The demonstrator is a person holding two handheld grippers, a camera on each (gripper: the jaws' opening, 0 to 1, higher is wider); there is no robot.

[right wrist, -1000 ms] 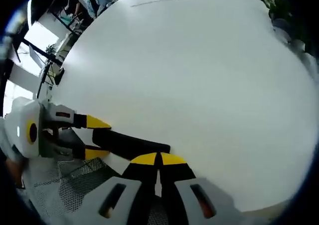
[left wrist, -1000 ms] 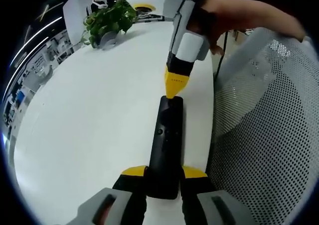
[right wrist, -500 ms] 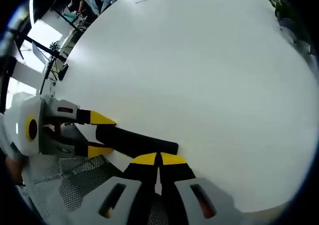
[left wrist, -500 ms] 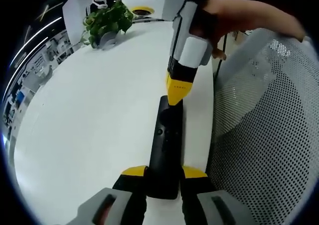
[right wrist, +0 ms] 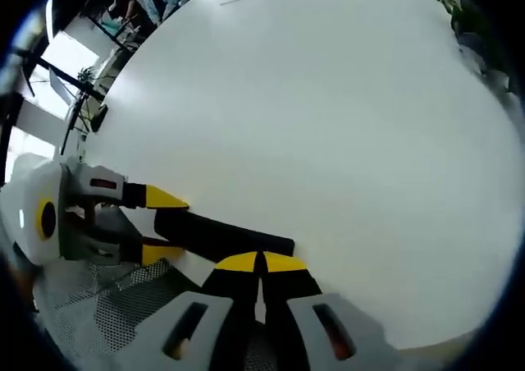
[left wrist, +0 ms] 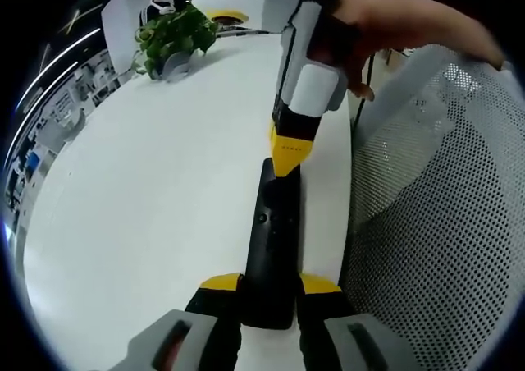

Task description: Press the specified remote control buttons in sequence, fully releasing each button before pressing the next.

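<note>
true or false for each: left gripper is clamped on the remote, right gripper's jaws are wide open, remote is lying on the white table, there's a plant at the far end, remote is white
1. The left gripper is clamped on the remote. True: its yellow-tipped jaws sit against both sides of the near end.
2. The right gripper has its jaws wide open. False: they are shut together, their tip at the remote's far end.
3. The remote lies on the white table. True.
4. A potted plant stands at the far end of the table. True.
5. The remote is white. False: it is black.
</note>
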